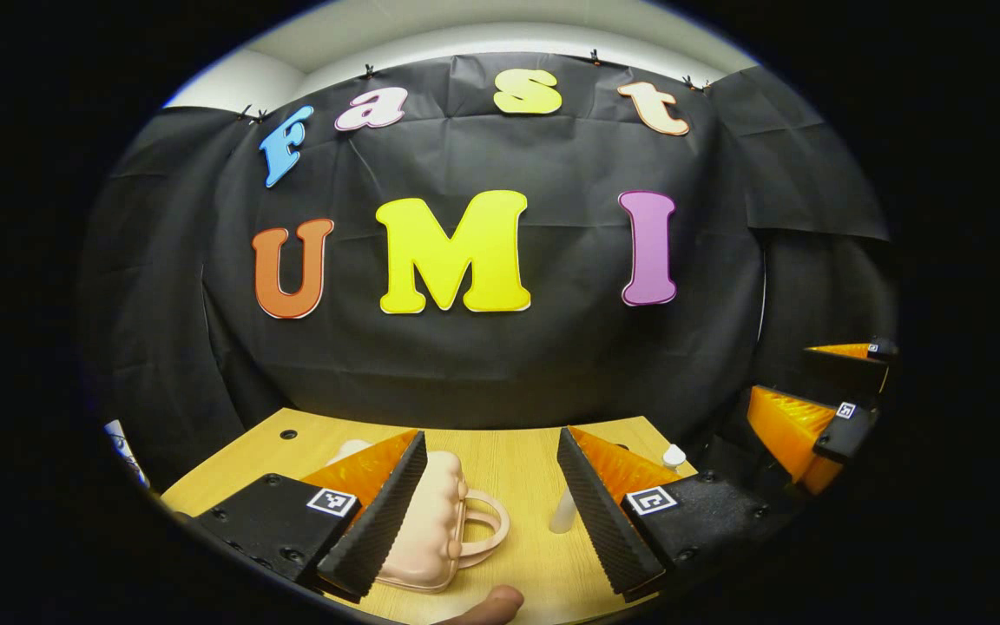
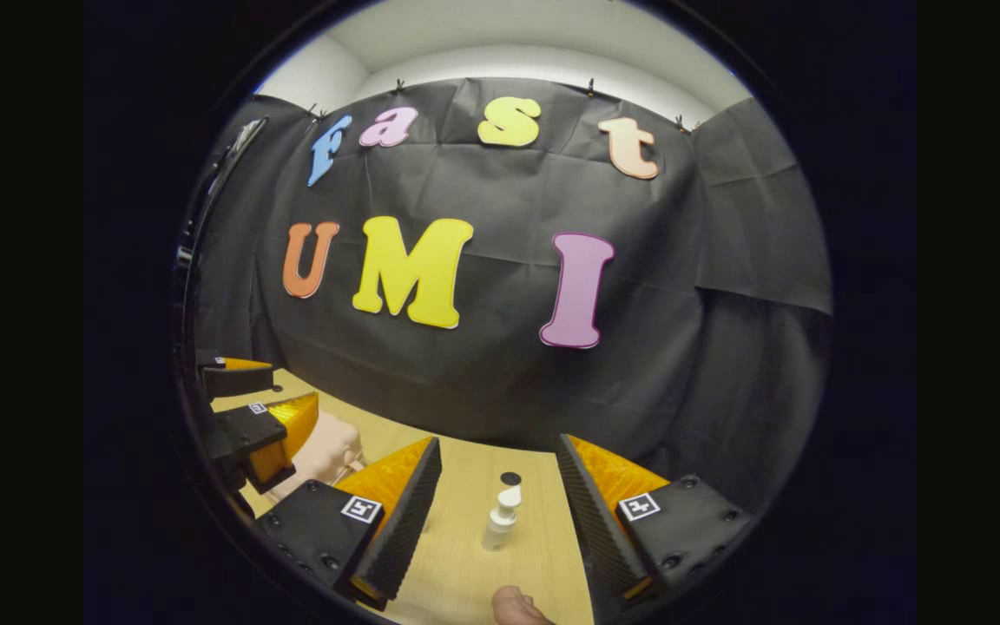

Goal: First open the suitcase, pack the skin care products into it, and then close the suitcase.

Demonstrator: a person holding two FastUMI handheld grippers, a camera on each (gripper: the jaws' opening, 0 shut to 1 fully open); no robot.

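Wooden tabletop is carrying our closed suitcase at six o'clock. We are holding both the left gripper and right gripper wide, right framing the pump bottle for pickup.

Wooden table with suitcase, bottle
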